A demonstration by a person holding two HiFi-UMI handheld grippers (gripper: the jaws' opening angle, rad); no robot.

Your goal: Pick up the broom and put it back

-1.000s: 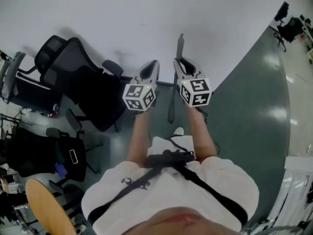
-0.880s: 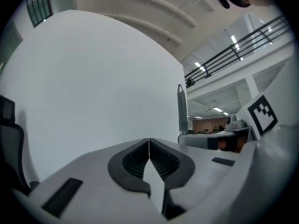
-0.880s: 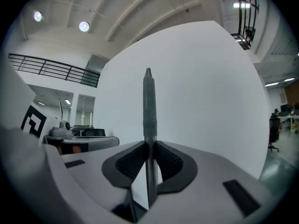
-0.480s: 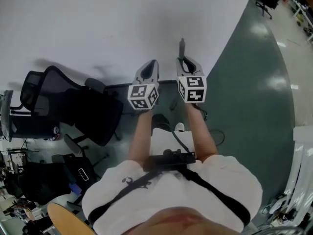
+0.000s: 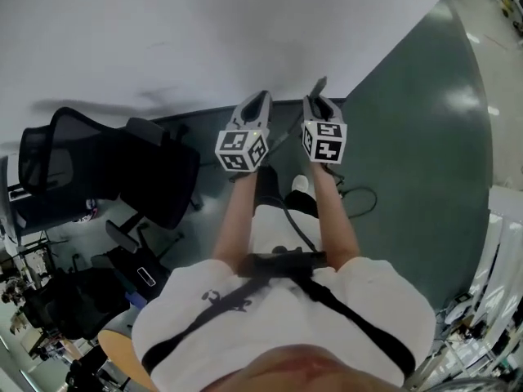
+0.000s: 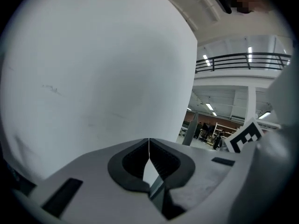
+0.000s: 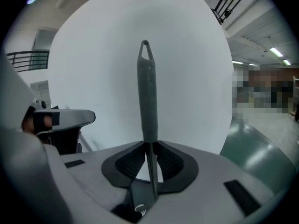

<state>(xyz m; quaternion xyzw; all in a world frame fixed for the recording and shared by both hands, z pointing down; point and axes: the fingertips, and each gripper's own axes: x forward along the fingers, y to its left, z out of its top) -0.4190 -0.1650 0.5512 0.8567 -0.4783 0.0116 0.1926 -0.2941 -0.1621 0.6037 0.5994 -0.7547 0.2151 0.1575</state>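
In the head view the person stood close to the white wall (image 5: 204,39), both arms stretched forward over the green floor (image 5: 417,153). The right claw (image 5: 315,104) held the broom (image 5: 320,86). Its grey top end poked out past the jaws toward the wall, and a thin dark length slanted back down and to the left between the arms. The brush end could not be made out. The left claw (image 5: 258,101) hung just beside it, and a black office chair (image 5: 155,178) stood well off to the left.

In the left gripper view the left claw (image 6: 149,142) had its jaws together on nothing, with only bare wall ahead.

In the right gripper view the right claw (image 7: 149,144) was clamped on the broom (image 7: 147,92). The handle rose upright in the picture, its long axis crossing the direction the claw pointed. The end with the hanging loop was on top, set against the wall.

By my reading, the pick-up was done and the broom had been brought to the wall. Setting it in its place and letting go were left to do.
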